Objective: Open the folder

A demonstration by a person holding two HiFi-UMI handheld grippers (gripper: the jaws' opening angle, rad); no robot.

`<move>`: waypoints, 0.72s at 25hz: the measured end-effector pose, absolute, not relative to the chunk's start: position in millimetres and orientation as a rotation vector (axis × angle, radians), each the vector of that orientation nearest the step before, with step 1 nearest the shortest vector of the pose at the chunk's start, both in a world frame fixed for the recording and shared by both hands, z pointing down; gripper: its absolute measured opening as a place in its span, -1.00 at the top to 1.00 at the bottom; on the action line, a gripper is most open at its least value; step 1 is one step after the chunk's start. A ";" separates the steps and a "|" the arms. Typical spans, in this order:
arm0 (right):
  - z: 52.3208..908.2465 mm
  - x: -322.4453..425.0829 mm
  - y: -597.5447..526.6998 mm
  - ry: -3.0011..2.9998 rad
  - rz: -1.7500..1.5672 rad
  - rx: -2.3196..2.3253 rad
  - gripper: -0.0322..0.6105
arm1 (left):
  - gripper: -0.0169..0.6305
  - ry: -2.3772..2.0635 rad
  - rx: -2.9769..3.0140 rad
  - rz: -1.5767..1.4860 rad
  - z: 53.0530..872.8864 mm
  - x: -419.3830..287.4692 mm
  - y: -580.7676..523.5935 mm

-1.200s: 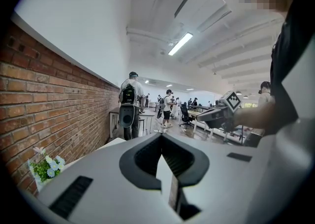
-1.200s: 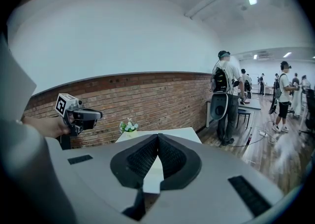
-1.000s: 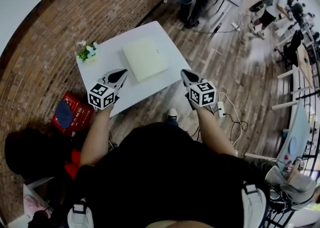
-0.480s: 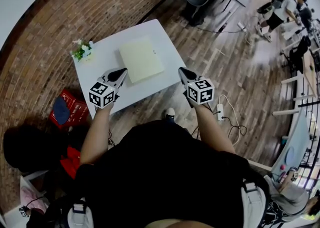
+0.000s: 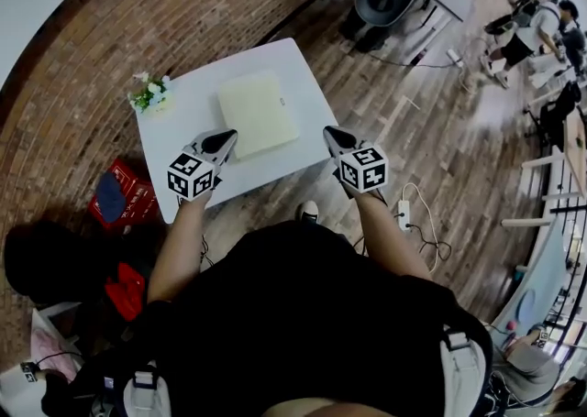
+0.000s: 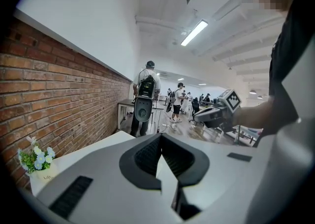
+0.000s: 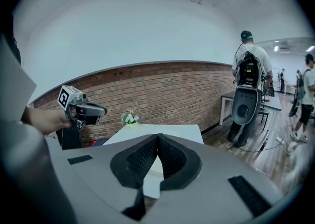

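Folder (image 5: 258, 114) place: flat and closed on the white table (image 5: 183, 154), centre of the upper half of the head view.
Direction from grippers: up-frame and between the two, so ahead of both hands.
Nearer hand: left gripper (image 5: 218, 142), tip just beside the folder's lower-left edge in the frame, though seemingly above the tabletop; right gripper (image 5: 332, 137) over the table's right edge, farther off.
Long axis: hard to tell, since near-square; sides tilted like the table's, running lower right to upper left.
Left gripper state: clenched, pads meeting at the tip, nothing between.
Right gripper state: likewise clenched and empty.
Folder make: pale cream, thin, matte, soft-cornered; opening edge not discernible.
Table make: smooth white slab, rectangular.
Pads: black, finely ribbed, set in grey plastic shells.
Surroundings: small flower bunch (image 5: 150, 93) at the table's upper-left corner, rough red brick wall (image 5: 138, 21), wood-plank floor (image 5: 431, 131).
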State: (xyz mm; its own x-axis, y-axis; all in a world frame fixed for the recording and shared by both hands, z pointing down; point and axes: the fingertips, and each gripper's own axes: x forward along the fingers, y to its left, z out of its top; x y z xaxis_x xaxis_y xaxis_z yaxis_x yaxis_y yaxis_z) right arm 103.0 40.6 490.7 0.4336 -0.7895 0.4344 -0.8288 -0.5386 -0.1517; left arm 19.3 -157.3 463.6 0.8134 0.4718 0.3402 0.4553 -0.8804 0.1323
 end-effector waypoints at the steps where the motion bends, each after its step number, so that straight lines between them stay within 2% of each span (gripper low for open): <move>1: 492.0 106.3 40.1 -1.472 0.715 2.586 0.83 | 0.91 0.748 2.951 0.573 464.0 22.1 -157.1; 18: 488.0 156.2 46.1 -1.632 0.710 2.596 0.83 | 0.91 0.641 2.971 0.598 465.2 59.9 -144.3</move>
